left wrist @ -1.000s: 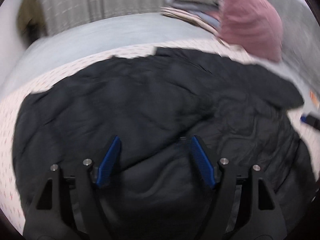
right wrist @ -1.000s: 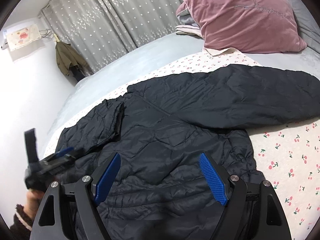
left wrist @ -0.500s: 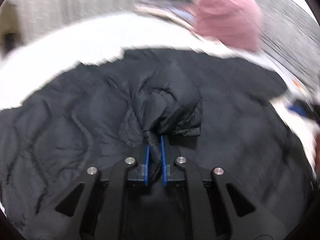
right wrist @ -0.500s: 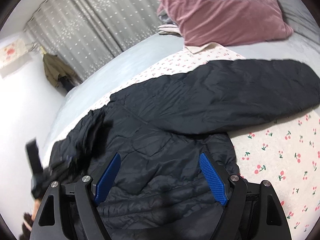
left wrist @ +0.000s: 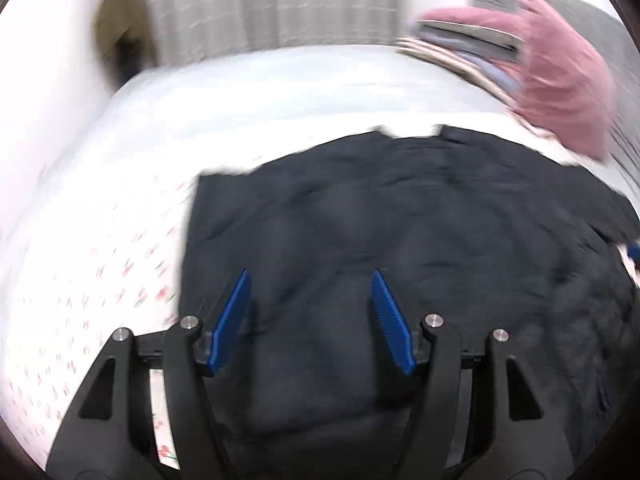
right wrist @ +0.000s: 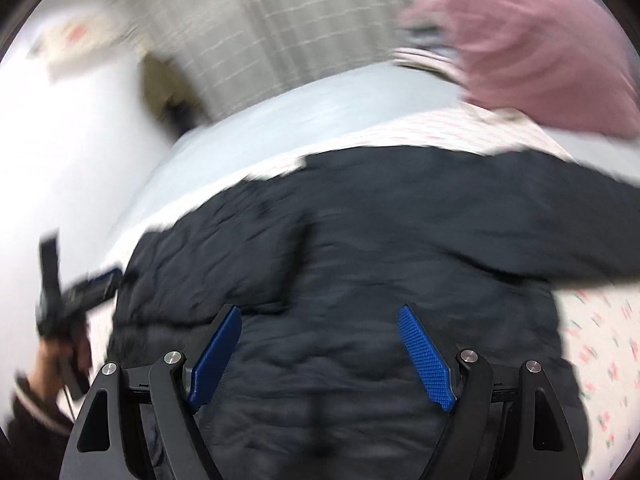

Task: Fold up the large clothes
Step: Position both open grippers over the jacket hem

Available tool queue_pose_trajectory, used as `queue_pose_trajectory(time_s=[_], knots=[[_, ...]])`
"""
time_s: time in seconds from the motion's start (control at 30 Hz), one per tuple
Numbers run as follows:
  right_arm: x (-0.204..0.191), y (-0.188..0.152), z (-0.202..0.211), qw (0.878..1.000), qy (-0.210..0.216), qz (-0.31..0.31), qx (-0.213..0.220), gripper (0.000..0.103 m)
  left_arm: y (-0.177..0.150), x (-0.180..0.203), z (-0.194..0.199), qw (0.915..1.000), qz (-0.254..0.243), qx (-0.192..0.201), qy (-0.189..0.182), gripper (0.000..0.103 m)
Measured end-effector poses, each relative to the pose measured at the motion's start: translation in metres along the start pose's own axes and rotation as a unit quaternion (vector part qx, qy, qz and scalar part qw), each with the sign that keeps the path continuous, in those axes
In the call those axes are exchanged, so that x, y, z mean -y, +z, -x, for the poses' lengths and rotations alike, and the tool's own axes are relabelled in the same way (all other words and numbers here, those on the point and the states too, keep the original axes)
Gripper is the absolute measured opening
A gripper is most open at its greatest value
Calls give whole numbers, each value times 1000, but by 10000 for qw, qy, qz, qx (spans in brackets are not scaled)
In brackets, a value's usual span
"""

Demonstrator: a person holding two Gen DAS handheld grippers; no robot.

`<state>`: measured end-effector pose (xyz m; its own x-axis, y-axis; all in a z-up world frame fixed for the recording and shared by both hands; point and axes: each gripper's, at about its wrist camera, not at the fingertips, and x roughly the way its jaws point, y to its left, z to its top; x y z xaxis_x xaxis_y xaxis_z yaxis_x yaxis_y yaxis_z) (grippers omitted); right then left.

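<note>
Both frames heavily motion-blurred. Black puffer jacket (left wrist: 400,240) lies spread on the bed, on a white sheet with a small red cherry print (left wrist: 100,272); a pale grey blanket (left wrist: 260,92) sits beyond it toward the curtain (left wrist: 280,0). Left gripper (left wrist: 310,320) hangs over the jacket near its left edge, blue pads (left wrist: 230,320) well apart, jaws opening, no fabric pinched between them, only jacket surface seen below. Jacket's left side in the left wrist view shows a straight vertical edge with a squared corner. Right gripper (right wrist: 320,356) sits over the lower body of the jacket (right wrist: 360,280), jaws spread wide, nothing gripped. In the right wrist view one sleeve (right wrist: 520,220) stretches out to the right across the sheet (right wrist: 600,340); on the left side a folded-over flap of jacket lies across the body. Left gripper (right wrist: 96,284) also shows there at the far left edge, held by a hand (right wrist: 64,352) with a dark cuff, just beside the jacket's left edge; contact can't be told through the blur. Pink pillow (right wrist: 540,40) at upper right, stacked folded clothes (left wrist: 460,48) beside it, well apart from the jacket.
</note>
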<state>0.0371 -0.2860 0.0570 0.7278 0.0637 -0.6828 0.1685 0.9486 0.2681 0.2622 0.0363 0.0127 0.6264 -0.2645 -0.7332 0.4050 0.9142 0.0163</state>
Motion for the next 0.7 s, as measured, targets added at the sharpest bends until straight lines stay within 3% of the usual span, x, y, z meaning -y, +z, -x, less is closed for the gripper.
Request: queue_pose_trajectory(time_s=[0.13,0.17,0.23,0.3,0.33,0.4,0.5,0.6,0.7], knots=[[-58,10,-44,9957,64,914,117,56,-31,-39,-30,9963,793,-323,51,64],[-63,12,-54,9954,114,951,49,55,-38,-46,-33,9948,953,-361,38,65],[-68,16,-95,9944,48,973,-420,53,-49,-57,-36,9906,1322,-366,-21,68],[-55,13,-129,9884,-660,970,-962,53,-55,-63,-33,9868,1578,-347,-69,76],[-42,12,-140,9880,-694,788,-1133,52,-55,-64,-31,9859,1622,-401,13,78],[-26,17,-130,9915,-545,377,-1123,52,-55,-61,-23,9856,1622,-460,126,79],[-13,19,-98,9937,-489,250,-981,56,-56,-52,-4,9869,1570,-361,133,80],[13,16,-60,9956,-527,91,-763,77,-57,-37,17,9879,1519,-296,120,85],[59,11,-22,9952,-727,-490,-440,82,-57,-18,42,9908,1315,-269,161,96]])
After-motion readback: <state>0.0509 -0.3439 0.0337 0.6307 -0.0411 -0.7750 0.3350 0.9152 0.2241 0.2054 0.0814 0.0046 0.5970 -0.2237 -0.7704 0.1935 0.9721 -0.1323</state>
